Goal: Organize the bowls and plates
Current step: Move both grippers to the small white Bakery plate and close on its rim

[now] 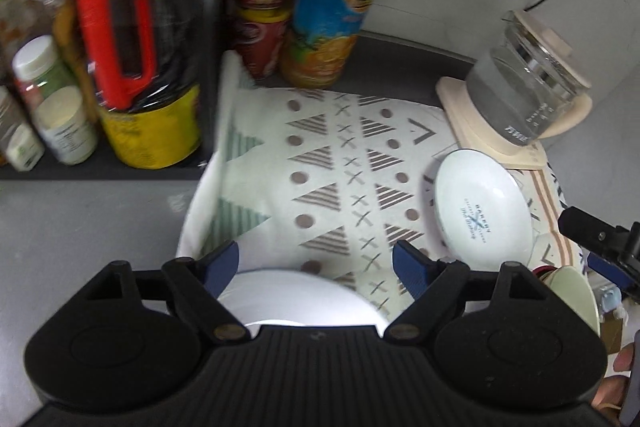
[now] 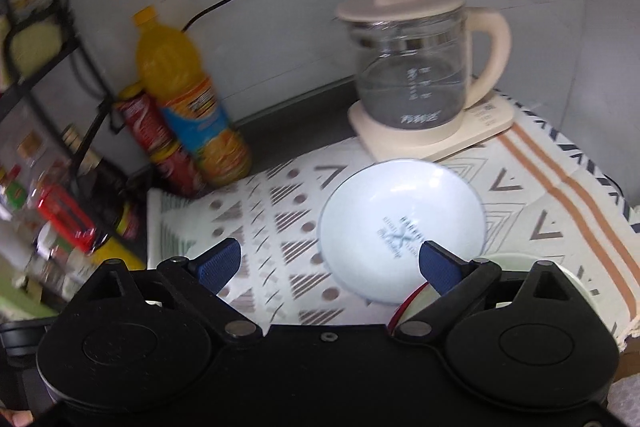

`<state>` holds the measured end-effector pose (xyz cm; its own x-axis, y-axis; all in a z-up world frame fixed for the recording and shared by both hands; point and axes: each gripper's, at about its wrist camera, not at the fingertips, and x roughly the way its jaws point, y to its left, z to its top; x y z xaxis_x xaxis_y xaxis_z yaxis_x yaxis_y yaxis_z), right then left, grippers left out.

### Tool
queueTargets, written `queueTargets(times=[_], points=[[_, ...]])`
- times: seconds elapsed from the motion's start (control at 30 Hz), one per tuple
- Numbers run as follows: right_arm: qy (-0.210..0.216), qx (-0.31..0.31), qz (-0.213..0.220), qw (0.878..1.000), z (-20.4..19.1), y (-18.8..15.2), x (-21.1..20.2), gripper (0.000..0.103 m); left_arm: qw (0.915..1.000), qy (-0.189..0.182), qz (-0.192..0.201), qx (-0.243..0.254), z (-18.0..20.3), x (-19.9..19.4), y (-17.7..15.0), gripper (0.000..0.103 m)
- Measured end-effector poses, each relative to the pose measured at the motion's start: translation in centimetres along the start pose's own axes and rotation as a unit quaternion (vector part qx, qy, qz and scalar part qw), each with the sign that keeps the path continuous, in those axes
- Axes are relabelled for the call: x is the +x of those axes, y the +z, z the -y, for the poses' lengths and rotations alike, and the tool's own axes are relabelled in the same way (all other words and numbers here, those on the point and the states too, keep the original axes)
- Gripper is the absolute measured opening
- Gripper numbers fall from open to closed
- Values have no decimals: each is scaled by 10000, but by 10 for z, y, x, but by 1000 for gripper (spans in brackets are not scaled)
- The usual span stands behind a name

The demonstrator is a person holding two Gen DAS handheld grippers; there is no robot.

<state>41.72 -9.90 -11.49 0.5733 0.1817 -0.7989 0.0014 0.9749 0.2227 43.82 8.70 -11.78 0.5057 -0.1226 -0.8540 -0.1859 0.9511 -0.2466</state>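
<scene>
Left tool [image 1: 316,267]: jaws standing wide, gripping nothing; a white plate [image 1: 296,297] is lying just beneath, near the kettle [image 1: 524,83]
Right tool [image 2: 330,265]: jaws standing wide, gripping nothing
White bowl [image 2: 400,231]: sitting upside down on the patterned cloth [image 2: 280,211], just before the kettle; a pale green dish [image 2: 576,283] is lying beside it

Glass kettle [image 2: 412,83] on base – juice bottle [image 2: 188,99], red cans [image 2: 160,143] beside rack.
</scene>
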Motion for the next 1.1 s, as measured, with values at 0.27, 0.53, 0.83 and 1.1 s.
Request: queueTargets(times=[0.27, 0.53, 0.83, 1.1], points=[[-351, 292, 0, 9990, 30, 11, -4, 96, 9993, -296, -106, 180, 35, 25, 9, 82], [-293, 678, -183, 9971, 65, 20, 6, 96, 9988, -375, -275, 138, 62, 46, 11, 82], [-362, 1052, -770, 9908, 110, 35, 46, 96, 9970, -446, -606, -162, 81, 82, 18, 82], [-159, 1220, -1141, 9858, 133, 45, 77, 103, 9954, -348, -818, -348, 99, 113, 20, 85]])
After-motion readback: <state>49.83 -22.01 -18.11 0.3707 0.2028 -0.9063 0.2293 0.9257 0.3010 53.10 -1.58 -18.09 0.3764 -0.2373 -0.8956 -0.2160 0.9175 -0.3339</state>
